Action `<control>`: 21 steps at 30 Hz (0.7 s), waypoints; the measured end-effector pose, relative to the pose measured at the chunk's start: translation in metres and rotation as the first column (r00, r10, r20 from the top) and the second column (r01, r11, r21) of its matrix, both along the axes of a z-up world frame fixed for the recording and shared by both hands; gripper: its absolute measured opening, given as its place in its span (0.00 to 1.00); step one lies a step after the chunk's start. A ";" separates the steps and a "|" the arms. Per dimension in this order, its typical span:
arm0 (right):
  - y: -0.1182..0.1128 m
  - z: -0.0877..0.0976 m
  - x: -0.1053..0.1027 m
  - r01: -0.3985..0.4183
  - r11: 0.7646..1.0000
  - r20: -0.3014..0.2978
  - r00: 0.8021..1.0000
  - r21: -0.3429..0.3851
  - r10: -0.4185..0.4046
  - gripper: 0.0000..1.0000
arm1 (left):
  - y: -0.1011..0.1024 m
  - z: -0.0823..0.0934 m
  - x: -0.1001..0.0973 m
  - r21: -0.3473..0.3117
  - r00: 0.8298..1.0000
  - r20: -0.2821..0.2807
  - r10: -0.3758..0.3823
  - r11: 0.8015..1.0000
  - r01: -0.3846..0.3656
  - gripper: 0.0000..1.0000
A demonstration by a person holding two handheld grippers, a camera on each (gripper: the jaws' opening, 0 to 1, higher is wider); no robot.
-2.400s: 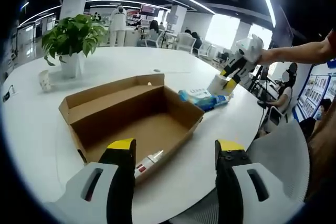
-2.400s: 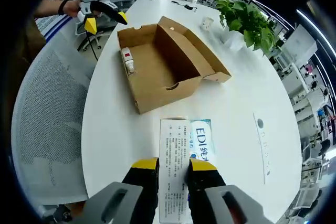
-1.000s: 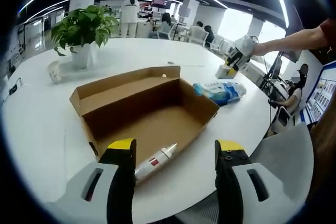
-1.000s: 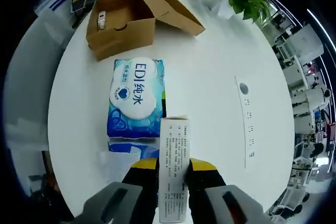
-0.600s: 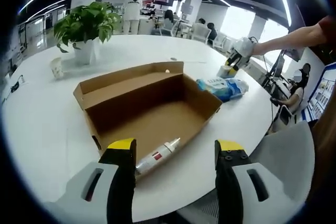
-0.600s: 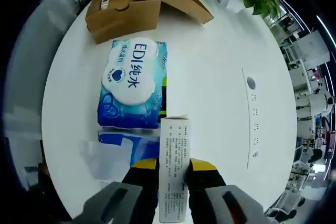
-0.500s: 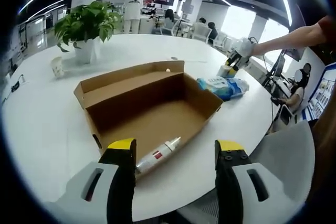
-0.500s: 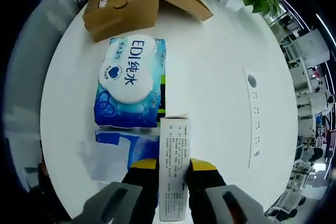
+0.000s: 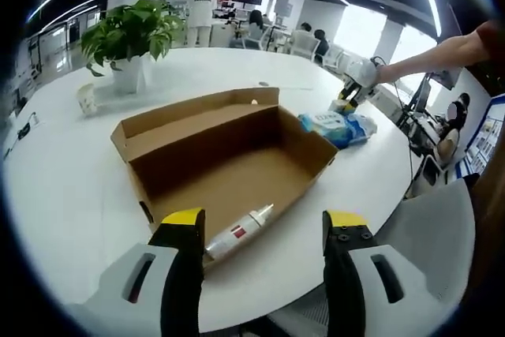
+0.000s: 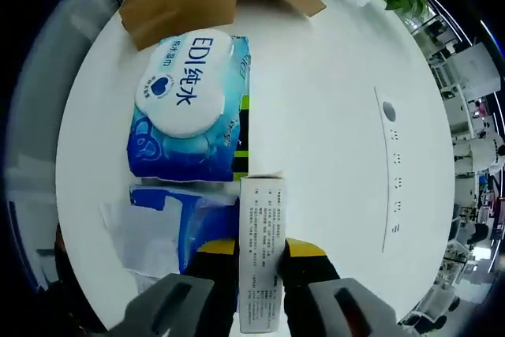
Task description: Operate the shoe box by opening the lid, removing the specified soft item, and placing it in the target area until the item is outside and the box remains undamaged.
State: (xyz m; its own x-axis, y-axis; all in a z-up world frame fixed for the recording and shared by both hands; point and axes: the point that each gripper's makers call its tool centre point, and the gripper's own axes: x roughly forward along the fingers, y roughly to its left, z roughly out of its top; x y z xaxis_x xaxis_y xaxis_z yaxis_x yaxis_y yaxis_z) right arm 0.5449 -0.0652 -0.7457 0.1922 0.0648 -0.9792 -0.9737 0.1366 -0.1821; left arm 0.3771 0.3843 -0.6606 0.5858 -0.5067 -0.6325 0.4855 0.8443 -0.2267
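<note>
The open shoe box [image 9: 225, 165] is sitting on the round white table [image 9: 63, 187] with a white tube [image 9: 238, 233] lying inside, and the left gripper [image 9: 263, 230] is hovering at its near edge, jaws spread wide. Across the table the right gripper [image 10: 261, 252] is clamping a small white carton [image 10: 261, 254] just above the blue wipes pack [image 10: 189, 108]. A potted plant [image 9: 126, 37] is standing behind the box, with office desks and people filling the bright room behind.
</note>
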 end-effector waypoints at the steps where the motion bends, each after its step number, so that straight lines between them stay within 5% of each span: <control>1: -0.001 0.000 0.000 0.000 1.000 0.000 1.000 -0.001 0.000 0.17 | 0.000 0.000 0.000 0.000 1.000 0.000 0.000 1.000 0.000 0.60; 21: -0.007 -0.004 0.003 0.032 0.999 0.002 0.999 0.002 -0.032 0.18 | -0.002 -0.001 -0.001 0.009 1.000 -0.005 -0.005 1.000 0.005 0.60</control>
